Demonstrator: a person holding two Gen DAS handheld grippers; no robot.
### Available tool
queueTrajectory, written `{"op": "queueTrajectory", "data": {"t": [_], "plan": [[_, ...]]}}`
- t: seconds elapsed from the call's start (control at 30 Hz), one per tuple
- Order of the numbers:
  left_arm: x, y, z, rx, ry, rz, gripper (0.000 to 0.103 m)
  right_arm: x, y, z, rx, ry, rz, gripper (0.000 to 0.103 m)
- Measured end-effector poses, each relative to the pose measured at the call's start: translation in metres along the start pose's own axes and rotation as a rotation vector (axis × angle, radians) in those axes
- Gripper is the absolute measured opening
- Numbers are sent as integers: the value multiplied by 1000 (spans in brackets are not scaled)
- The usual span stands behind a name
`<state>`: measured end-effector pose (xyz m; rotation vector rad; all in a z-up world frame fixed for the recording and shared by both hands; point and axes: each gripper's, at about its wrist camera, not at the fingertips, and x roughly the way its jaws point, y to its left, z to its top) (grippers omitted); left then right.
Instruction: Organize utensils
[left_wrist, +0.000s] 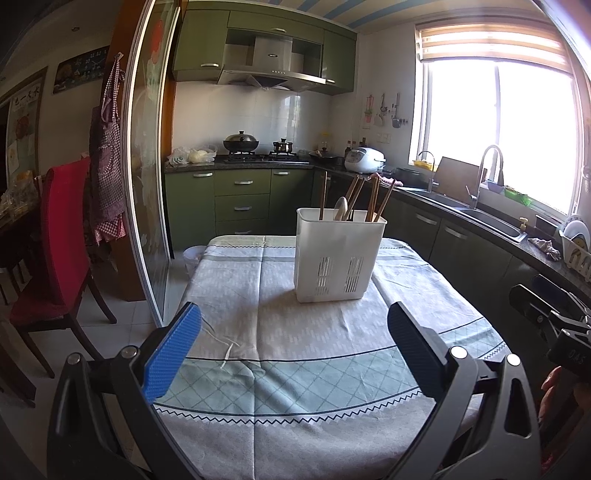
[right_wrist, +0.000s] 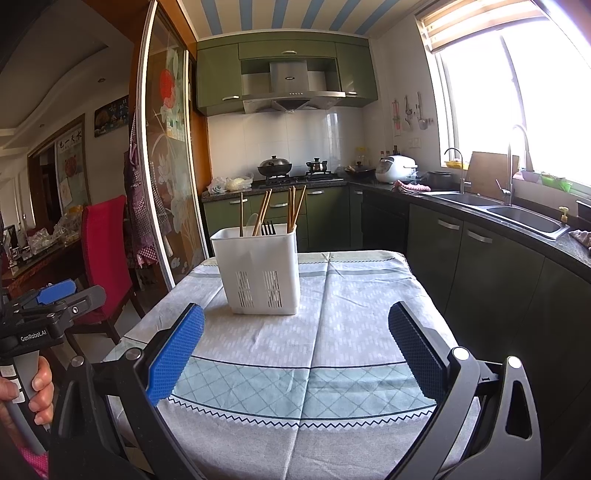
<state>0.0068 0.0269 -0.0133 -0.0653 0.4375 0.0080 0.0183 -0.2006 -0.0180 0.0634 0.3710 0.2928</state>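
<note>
White slotted plastic utensil caddy (left_wrist: 339, 254) upright mid-worktop on creased patterned cloth (left_wrist: 280, 332), holding wooden chopsticks (right_wrist: 264, 216), spoon, dark fork. Left gripper (left_wrist: 294, 347), right gripper (right_wrist: 296, 349): textured blue fingers spread wide, empty.

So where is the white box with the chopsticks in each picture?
Left wrist view: the white utensil holder stands on the tablecloth, a little right of centre, beyond the open left gripper.
Right wrist view: the white utensil holder stands left of centre, beyond the open right gripper.
Shared landmark: the white rice cooker on the back counter.
</note>
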Motion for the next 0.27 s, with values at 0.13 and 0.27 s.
{"op": "queueTrajectory", "data": {"t": [0.13, 0.27], "plan": [[4, 3, 0, -16, 18, -1, 96, 1, 0, -1, 0, 2, 0, 98], [8, 7, -1, -39, 38, -18, 96, 2, 0, -1, 3, 6, 1, 98]]}}
